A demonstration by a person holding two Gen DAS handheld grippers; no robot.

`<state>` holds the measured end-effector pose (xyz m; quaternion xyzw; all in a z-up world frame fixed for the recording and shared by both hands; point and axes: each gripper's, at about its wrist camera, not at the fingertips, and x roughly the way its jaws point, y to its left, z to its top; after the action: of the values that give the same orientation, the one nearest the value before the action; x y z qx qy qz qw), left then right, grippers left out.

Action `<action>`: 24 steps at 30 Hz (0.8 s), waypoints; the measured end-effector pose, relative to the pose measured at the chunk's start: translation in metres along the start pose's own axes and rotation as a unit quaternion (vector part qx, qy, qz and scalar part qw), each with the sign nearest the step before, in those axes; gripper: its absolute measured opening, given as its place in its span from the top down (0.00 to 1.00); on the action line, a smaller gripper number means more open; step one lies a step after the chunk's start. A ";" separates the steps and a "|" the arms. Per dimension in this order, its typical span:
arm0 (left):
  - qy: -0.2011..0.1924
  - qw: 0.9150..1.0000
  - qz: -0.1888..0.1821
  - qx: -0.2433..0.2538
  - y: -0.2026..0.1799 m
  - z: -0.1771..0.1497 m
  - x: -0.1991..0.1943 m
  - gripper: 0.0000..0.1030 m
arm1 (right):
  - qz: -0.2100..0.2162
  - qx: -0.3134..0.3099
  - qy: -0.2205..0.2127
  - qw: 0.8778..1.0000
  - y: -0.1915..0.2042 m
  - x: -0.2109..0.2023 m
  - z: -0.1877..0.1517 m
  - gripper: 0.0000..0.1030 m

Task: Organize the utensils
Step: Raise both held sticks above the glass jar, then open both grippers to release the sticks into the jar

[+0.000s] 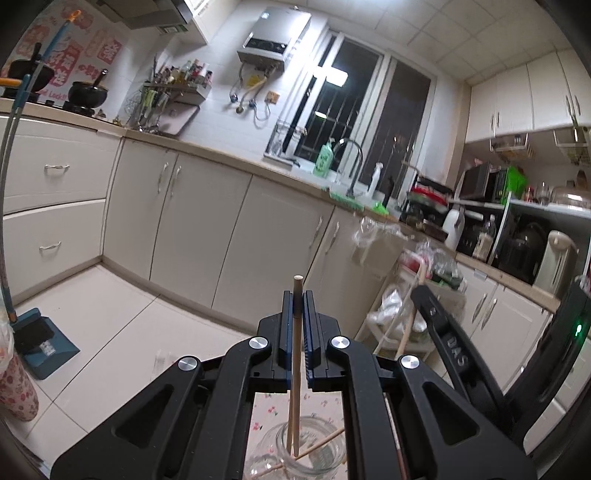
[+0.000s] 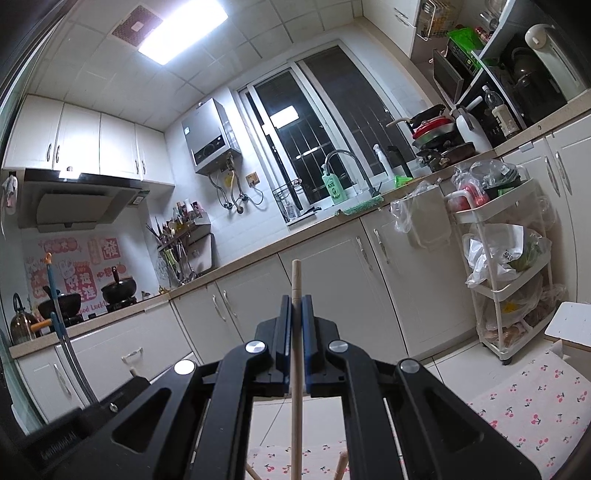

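Two tools, each clamped on one upright chopstick: left tool (image 1: 297, 306) holds its chopstick (image 1: 295, 362) dipping into the glass jar (image 1: 295, 458), right tool (image 2: 295, 310) grips another chopstick (image 2: 296, 369), lower end cut off.

Indoor, night, lit by one ceiling panel (image 2: 183, 27) at upper left of the right wrist view; it blows out white and reflects in the dark window (image 2: 284, 114). Strong fisheye bend, black vignette at corners. Motion blur on the cart (image 1: 424, 266) at right of the left wrist view.
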<state>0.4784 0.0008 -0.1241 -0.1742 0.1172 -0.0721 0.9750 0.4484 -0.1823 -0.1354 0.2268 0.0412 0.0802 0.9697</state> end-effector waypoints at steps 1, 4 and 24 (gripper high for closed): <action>0.006 1.000 0.001 0.004 0.000 -0.004 0.003 0.95 | -0.001 -0.002 0.001 1.000 0.000 0.001 -0.002 0.94; 0.025 1.000 0.003 0.008 0.001 -0.011 0.011 0.95 | -0.005 -0.007 0.005 1.000 -0.001 0.005 -0.010 0.94; 0.086 0.996 -0.007 -0.026 0.021 -0.020 0.034 0.95 | -0.005 -0.043 -0.002 0.999 0.006 0.004 -0.017 0.92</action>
<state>0.5079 0.0078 -0.1568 -0.1935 0.2013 -0.0902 0.9560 0.4498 -0.1686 -0.1484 0.1847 0.0374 0.0763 0.9791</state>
